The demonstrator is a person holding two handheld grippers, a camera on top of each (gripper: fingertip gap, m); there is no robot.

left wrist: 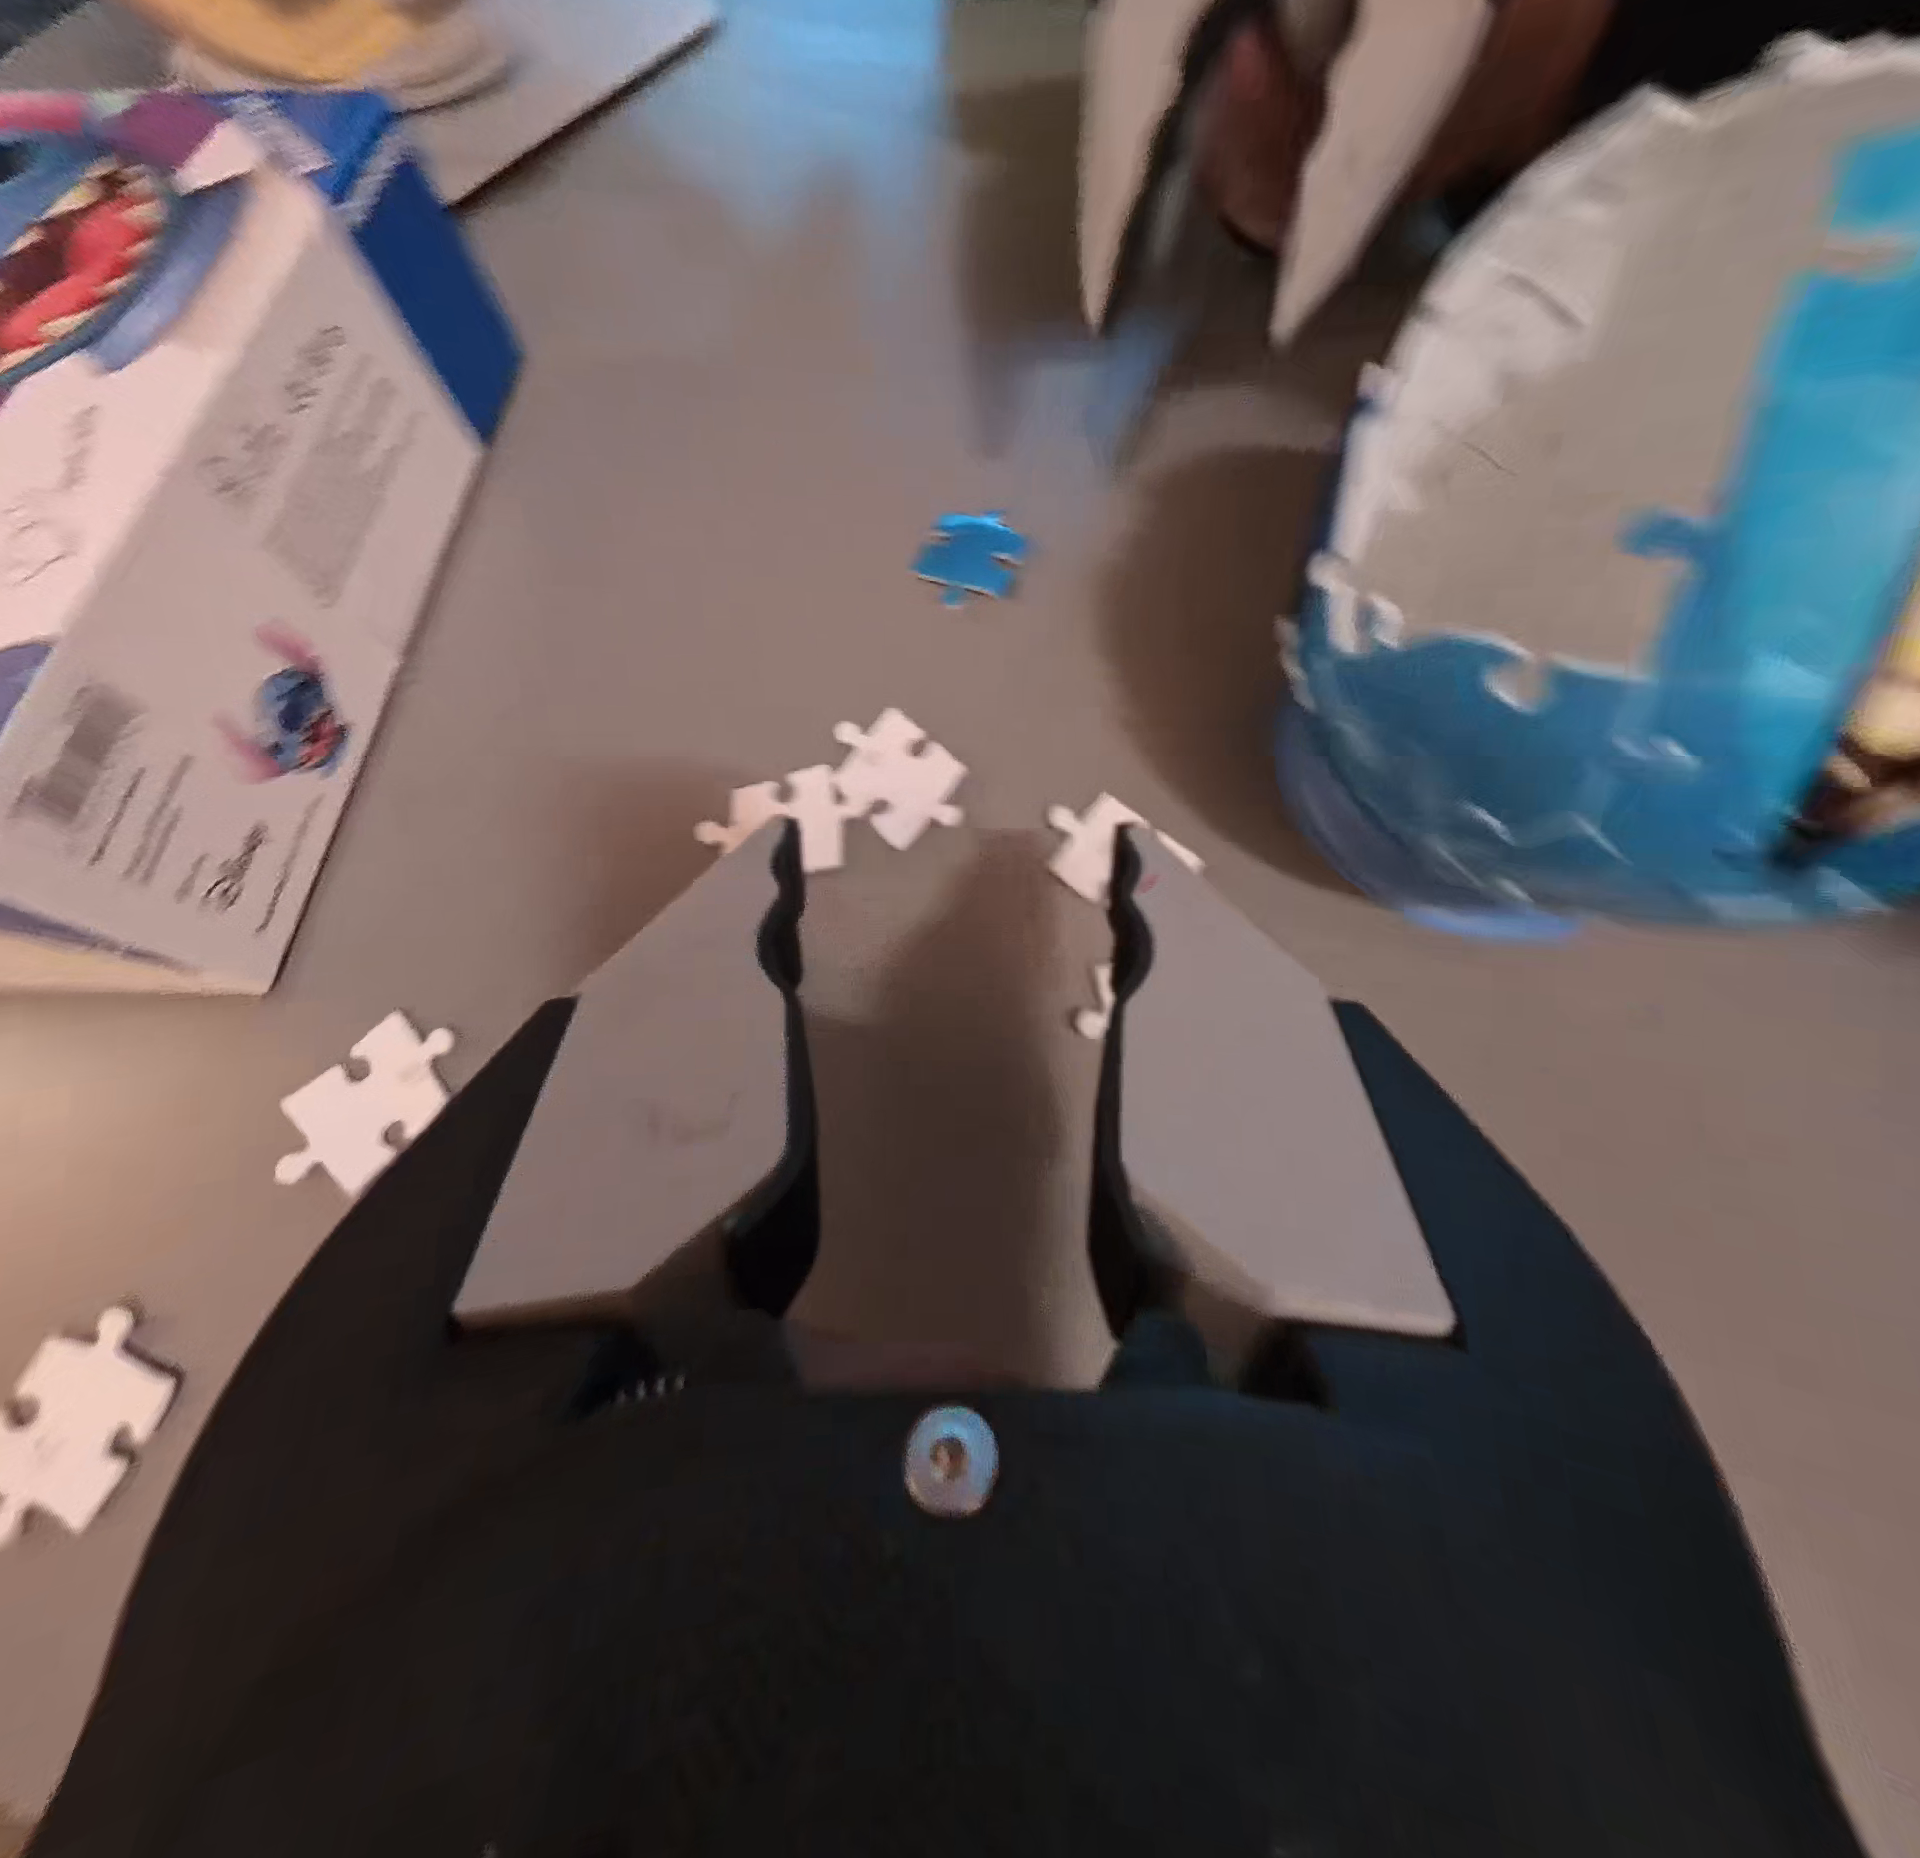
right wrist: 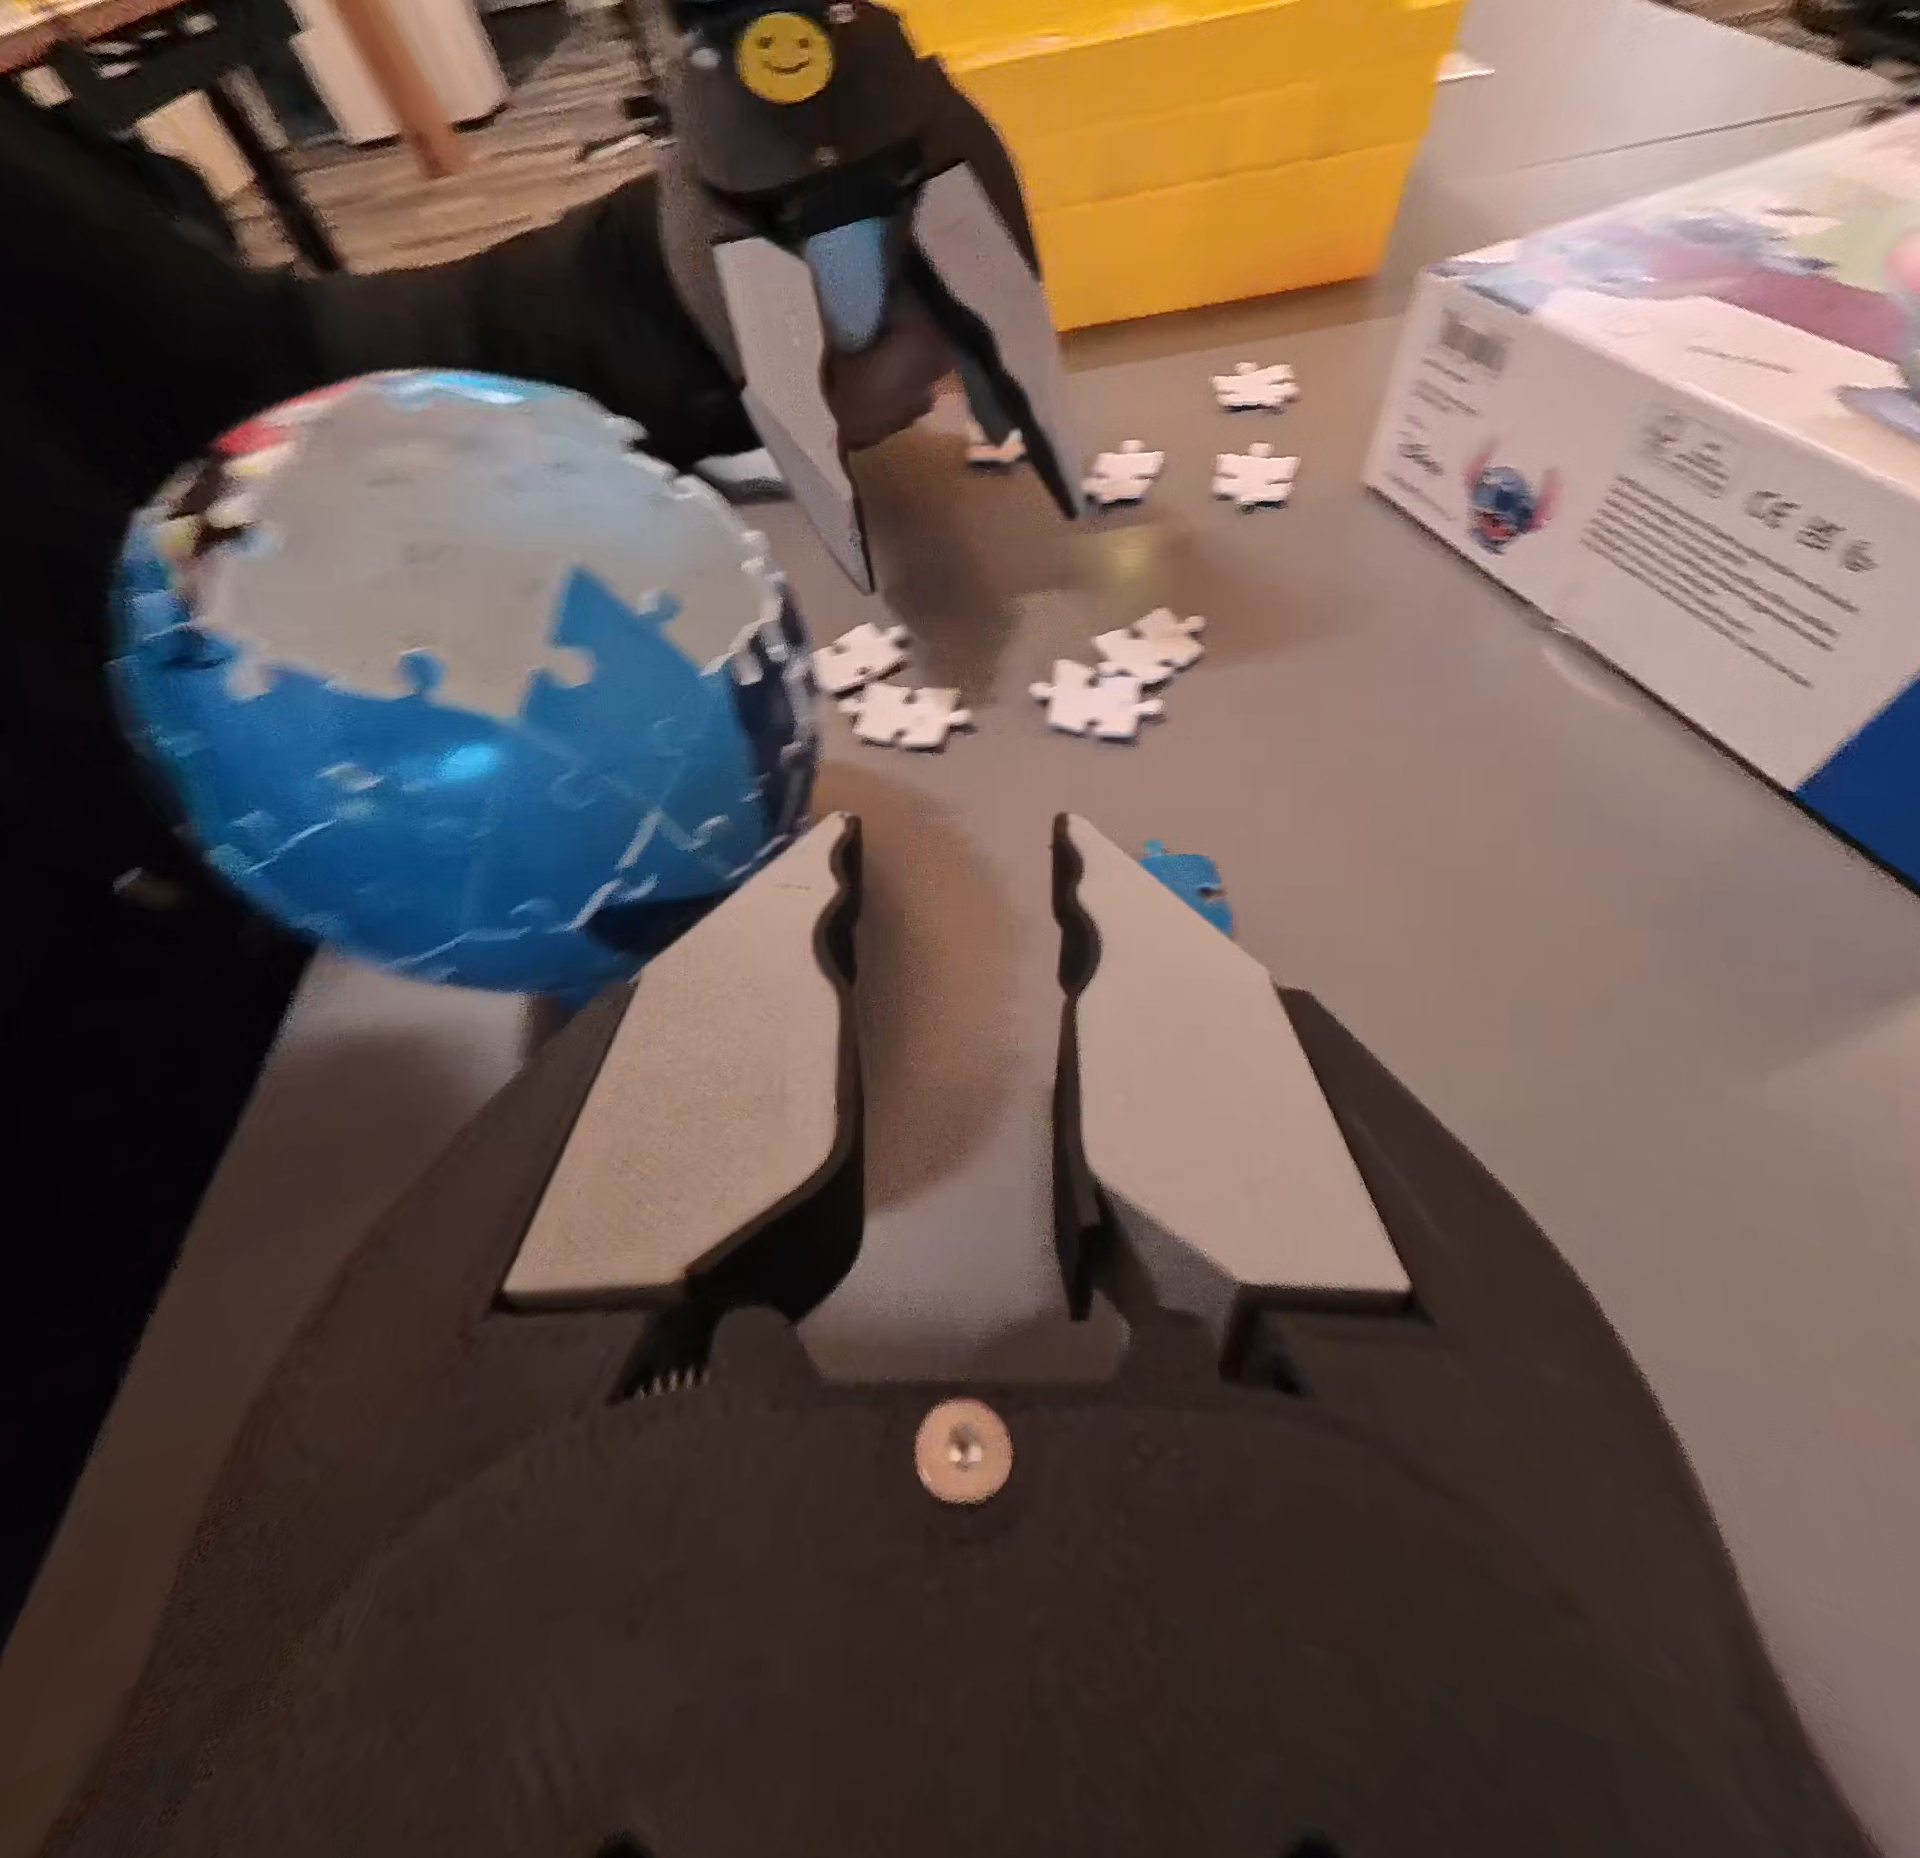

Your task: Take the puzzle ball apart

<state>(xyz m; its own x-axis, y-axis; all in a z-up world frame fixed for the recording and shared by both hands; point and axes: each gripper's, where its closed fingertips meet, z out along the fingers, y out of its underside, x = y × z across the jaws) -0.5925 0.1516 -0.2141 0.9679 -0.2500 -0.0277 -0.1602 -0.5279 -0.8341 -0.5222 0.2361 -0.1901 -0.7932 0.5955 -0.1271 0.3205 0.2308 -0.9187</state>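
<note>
Puzzle ball (right wrist: 457,686) sits at the left of your right tongs (right wrist: 956,852), very near the left fingertip; whether it touches the desk (right wrist: 1455,977) or is lifted I cannot tell because of blur. The ball is partly taken apart: the upper part is an open hollow with a grey inner side and a jagged edge, and the lower part is blue. In the left wrist view the same ball (left wrist: 1621,582) is at the right side, well apart from your left tongs (left wrist: 951,852).

Your right tongs are apart and hold nothing. A blue puzzle piece (right wrist: 1190,878) lies on the desk just beside the right finger. Your left tongs are also apart and empty, above the desk, with white puzzle pieces (left wrist: 899,790) lying face down near both fingertips. One more blue piece (left wrist: 971,558) lies farther ahead, between the two pairs of tongs.

In the right wrist view more white pieces (right wrist: 1101,696) are scattered in front of the left tongs (right wrist: 971,546), which point down to the desk. A puzzle box (right wrist: 1662,520) stands at the right, and a yellow bin (right wrist: 1226,146) is behind.
</note>
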